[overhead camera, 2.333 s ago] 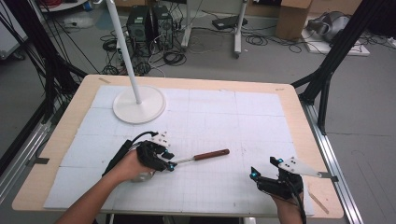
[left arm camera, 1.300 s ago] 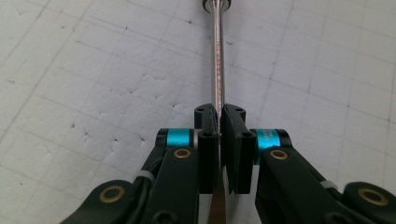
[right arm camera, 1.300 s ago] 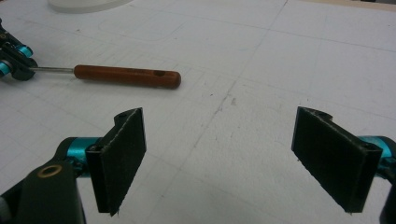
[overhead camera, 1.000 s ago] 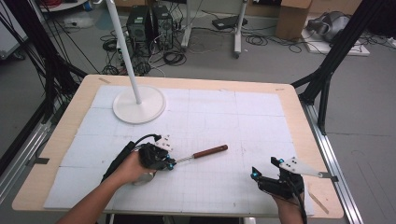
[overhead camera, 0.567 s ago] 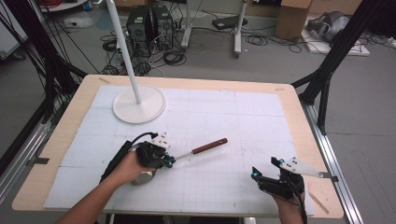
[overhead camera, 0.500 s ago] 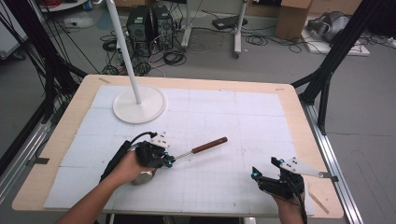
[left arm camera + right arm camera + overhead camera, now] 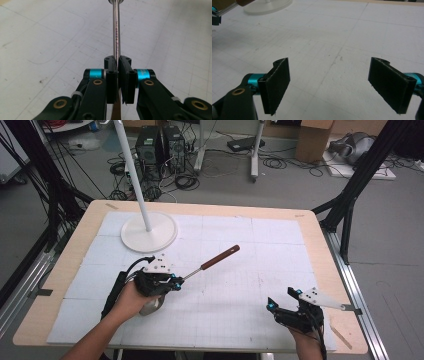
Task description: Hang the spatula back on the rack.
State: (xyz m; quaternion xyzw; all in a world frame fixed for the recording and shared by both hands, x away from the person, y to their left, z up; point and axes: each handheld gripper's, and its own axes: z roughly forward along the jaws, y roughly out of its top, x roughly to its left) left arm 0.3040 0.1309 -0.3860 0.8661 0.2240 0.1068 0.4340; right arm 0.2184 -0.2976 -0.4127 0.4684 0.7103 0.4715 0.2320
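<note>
A metal ladle with a brown wooden handle (image 7: 220, 257) points toward the far right, its thin steel shaft (image 7: 115, 27) running up from my left gripper (image 7: 175, 281). That gripper (image 7: 117, 60) is shut on the shaft, near the left front of the white mat. The ladle's shiny bowl (image 7: 150, 306) shows under the left hand. My right gripper (image 7: 281, 301) hovers low over the mat's front right corner. Its jaws (image 7: 334, 82) stand wide apart with nothing between them.
A white lamp base (image 7: 149, 231) with a thin upright pole (image 7: 132, 170) stands at the back left of the mat (image 7: 250, 250). The wooden table edge (image 7: 320, 245) runs along the right. Cables and equipment lie on the floor beyond.
The ladle's handle has swung from pointing right to pointing toward the far right and risen, held in the left gripper. The right gripper has stayed still and open.
</note>
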